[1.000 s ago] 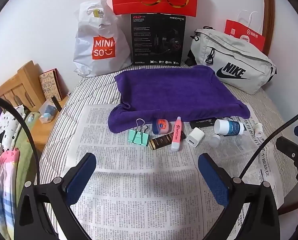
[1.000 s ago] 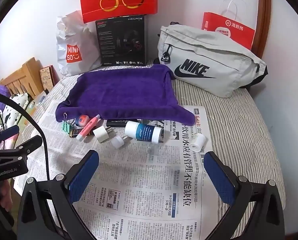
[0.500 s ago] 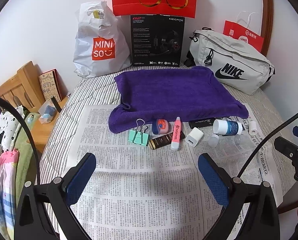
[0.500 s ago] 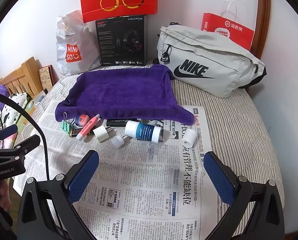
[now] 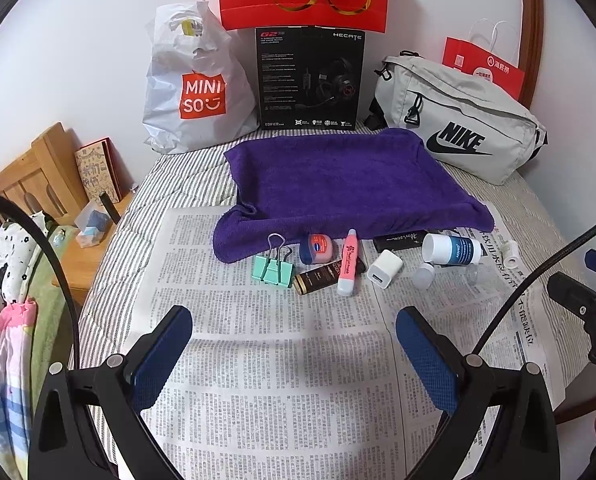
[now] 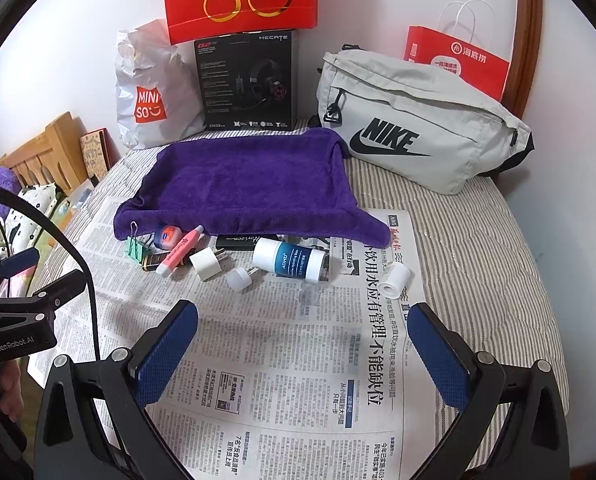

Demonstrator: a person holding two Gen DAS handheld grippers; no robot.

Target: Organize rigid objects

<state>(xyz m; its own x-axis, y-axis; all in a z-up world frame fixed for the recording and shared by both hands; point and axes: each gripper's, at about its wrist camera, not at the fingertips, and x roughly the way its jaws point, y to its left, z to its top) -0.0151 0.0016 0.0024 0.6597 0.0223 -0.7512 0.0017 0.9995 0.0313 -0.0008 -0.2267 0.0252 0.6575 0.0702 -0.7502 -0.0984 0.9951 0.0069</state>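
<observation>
Approach step. Left tool (image 5: 294,344) and right tool (image 6: 302,340) hover wide open, holding nothing. The small items, from binder clip (image 5: 273,269) to white bottle (image 6: 289,260), lie scattered on newspaper (image 5: 266,380) beside the purple towel (image 5: 338,176). Next move, likely: descend and grasp one item.

White roll (image 6: 394,281) rolled slightly left on the newspaper (image 6: 298,360), nearer the bottle (image 6: 290,260), both views eased a little left and forward, items otherwise unmoved

White wall (image 5: 78,40) behind a striped bed (image 6: 478,240); wooden headboard (image 5: 22,176) and nightstand (image 5: 82,256) at left; curved wooden frame (image 6: 528,40) at right.
</observation>
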